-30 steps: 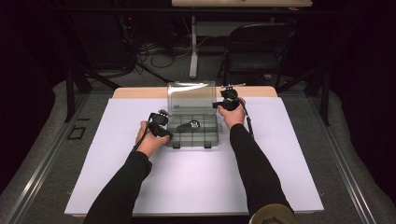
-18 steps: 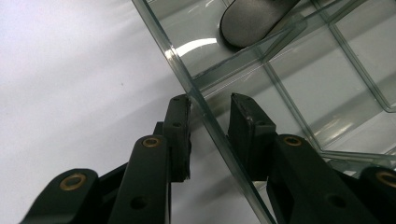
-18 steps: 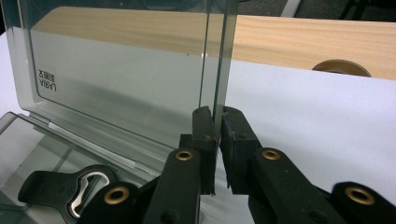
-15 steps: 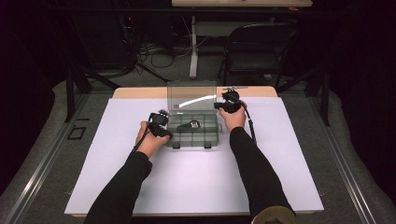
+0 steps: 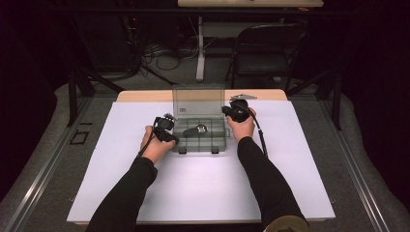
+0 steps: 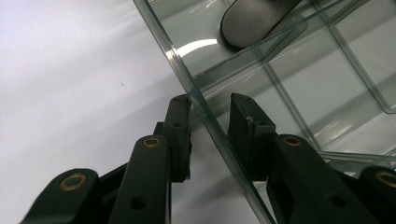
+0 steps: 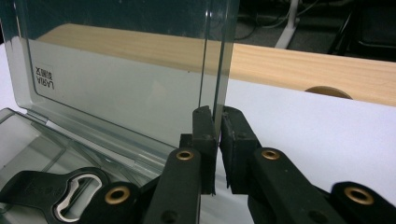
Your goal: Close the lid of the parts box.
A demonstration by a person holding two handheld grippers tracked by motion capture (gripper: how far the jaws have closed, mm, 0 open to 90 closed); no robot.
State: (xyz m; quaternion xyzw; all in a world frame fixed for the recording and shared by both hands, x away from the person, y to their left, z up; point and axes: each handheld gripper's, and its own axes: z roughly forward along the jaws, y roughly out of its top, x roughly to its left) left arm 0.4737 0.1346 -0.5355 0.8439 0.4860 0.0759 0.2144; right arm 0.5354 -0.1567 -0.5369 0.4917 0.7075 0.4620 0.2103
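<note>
I see right gripper [image 7: 217, 135] clamped on upright lid [image 7: 140, 70] edge, lid standing vertical. Left gripper [image 6: 210, 135] straddles box [image 6: 299, 84] side wall; grip unclear. Bottle opener [image 7: 51, 191] lies flat inside box.

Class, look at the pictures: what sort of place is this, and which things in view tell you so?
Probably a lab or workshop set up for recording. A white-covered table stands in a dark room, loose cables lie on the floor behind it, and a folding chair and another desk's leg stand beyond.
</note>
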